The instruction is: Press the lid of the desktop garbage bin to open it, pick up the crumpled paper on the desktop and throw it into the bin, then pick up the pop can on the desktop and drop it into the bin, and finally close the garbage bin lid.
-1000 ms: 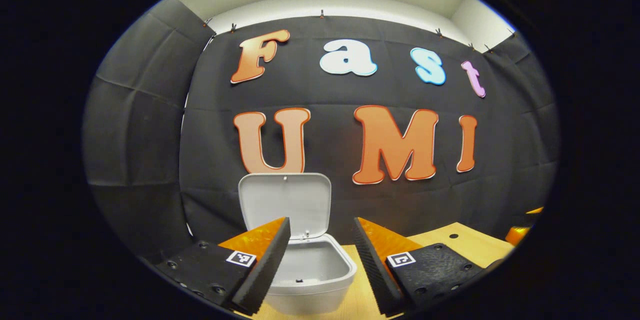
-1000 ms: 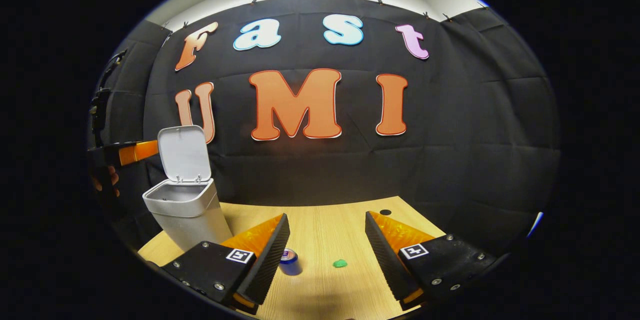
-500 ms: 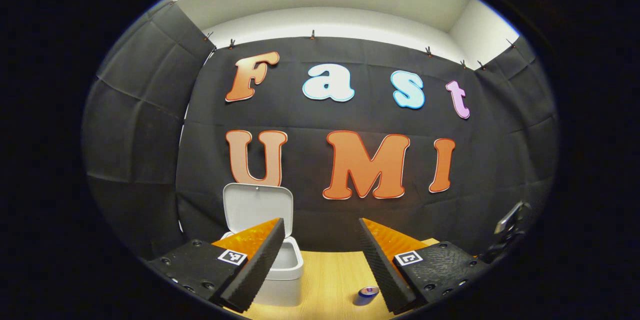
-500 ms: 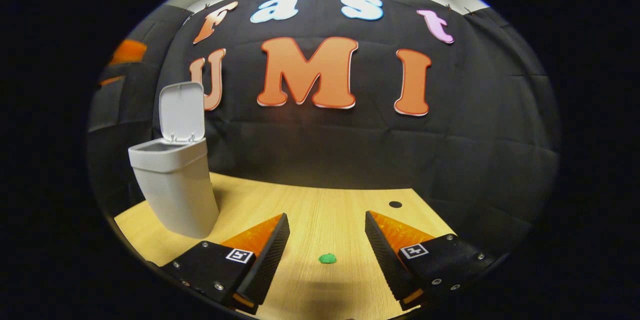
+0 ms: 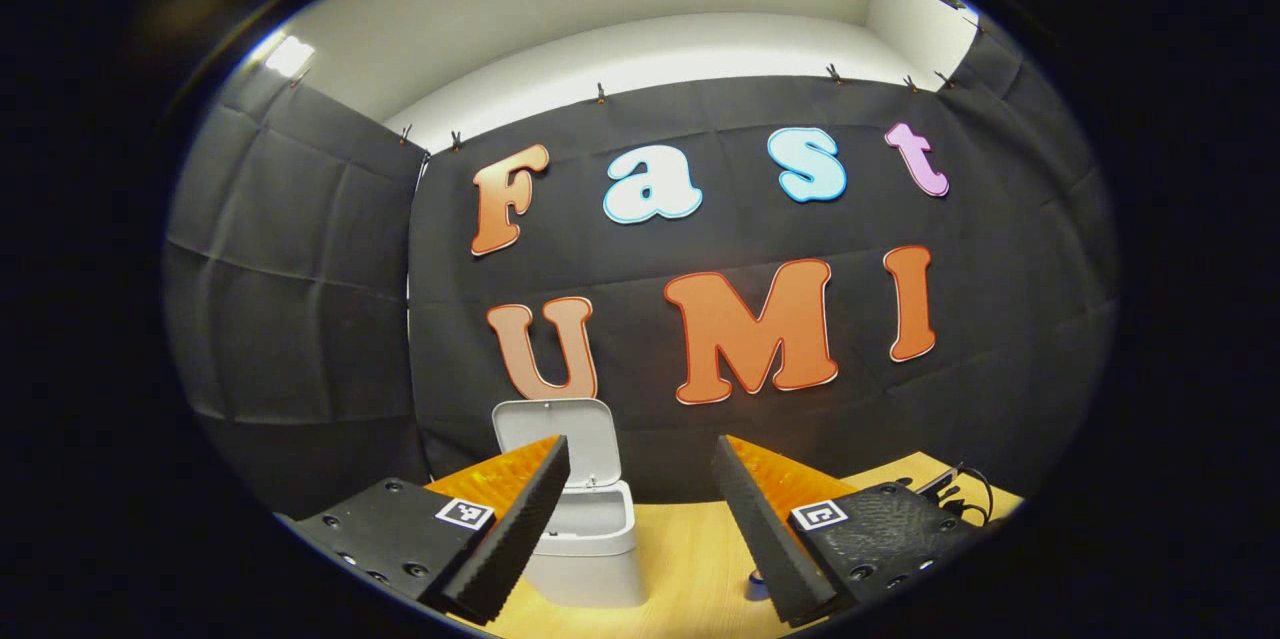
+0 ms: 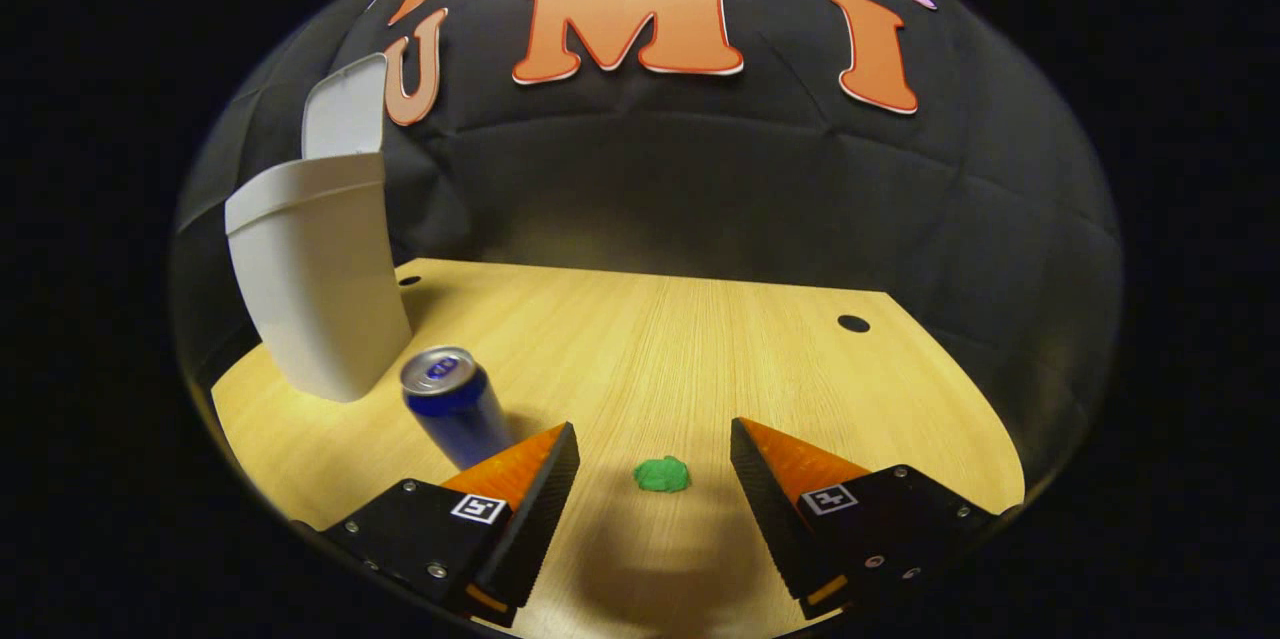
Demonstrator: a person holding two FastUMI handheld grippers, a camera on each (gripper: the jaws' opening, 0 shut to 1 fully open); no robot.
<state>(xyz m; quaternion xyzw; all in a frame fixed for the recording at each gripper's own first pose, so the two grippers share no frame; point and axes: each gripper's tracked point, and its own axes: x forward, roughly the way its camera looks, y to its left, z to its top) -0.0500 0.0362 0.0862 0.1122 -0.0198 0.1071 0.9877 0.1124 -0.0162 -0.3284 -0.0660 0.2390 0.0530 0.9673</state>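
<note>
The white bin stands on the wooden desk with its lid raised upright; in the right gripper view the bin is at the far left. A small green crumpled paper lies on the desk just ahead of my right gripper, which is open with nothing between its fingers. A blue pop can stands upright beside the right gripper's left finger. My left gripper is open and held up, back from the bin. A sliver of the can peeks past its right finger.
The wooden desk has a round cable hole at the back right and another near the bin. Black cloth walls close it in behind. A black cable lies at the desk's right edge in the left gripper view.
My right gripper has lowered toward the desk and closed in on the green paper. My left gripper has pulled up and back from the bin, which now looks smaller.
</note>
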